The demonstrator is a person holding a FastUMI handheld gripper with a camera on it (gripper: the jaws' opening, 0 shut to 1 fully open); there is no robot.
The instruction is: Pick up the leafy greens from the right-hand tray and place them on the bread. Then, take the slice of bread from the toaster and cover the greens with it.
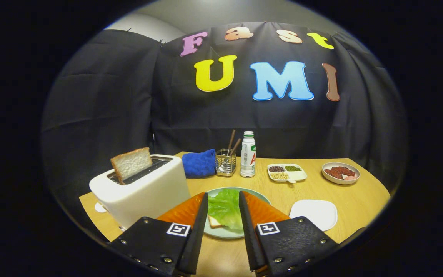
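With the greens (225, 207) already lying on the bread (214, 222) on the plate (221, 232), the tongs (223, 200) stand released and empty above them; the toaster (140, 190) slice (131, 163), standing upright, lies ahead-left.

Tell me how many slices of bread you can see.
2. One slice stands in the toaster; the other lies under the greens on the plate, between the open fingers.
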